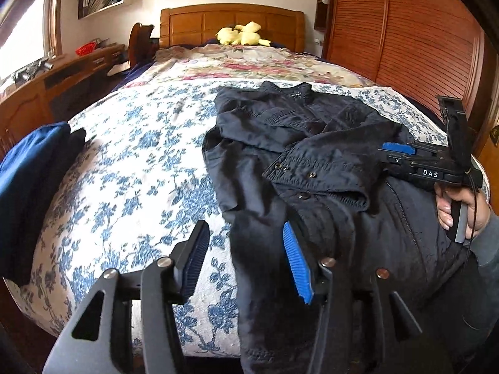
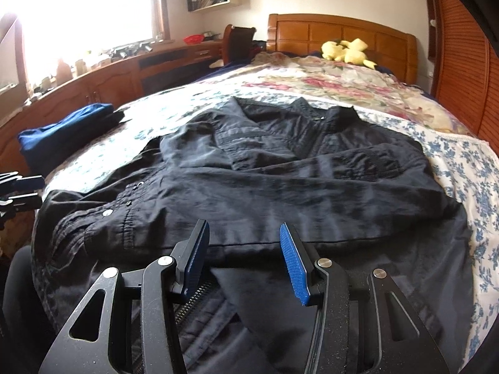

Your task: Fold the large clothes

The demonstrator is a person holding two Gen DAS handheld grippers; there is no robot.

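Observation:
A dark jacket (image 1: 312,155) (image 2: 280,180) lies front-up on the floral bedspread (image 1: 140,155), both sleeves folded across its chest and the collar toward the headboard. My left gripper (image 1: 246,261) hovers open over the jacket's near left edge; only bedspread and the cloth's edge show between its blue pads, and neither pad presses on them. My right gripper (image 2: 246,261) stands open above the jacket's hem by the zip, nothing pinched. In the left wrist view the right gripper (image 1: 386,153) is held by a hand (image 1: 452,208) at the jacket's right side. The left gripper (image 2: 34,191) shows at the right wrist view's left edge.
A folded blue garment (image 1: 31,162) (image 2: 68,131) lies at the bed's left edge. A yellow plush toy (image 1: 243,34) (image 2: 346,51) sits by the wooden headboard (image 1: 230,21). A slatted wooden wardrobe (image 1: 421,46) stands right of the bed, a cluttered sideboard (image 2: 93,87) left.

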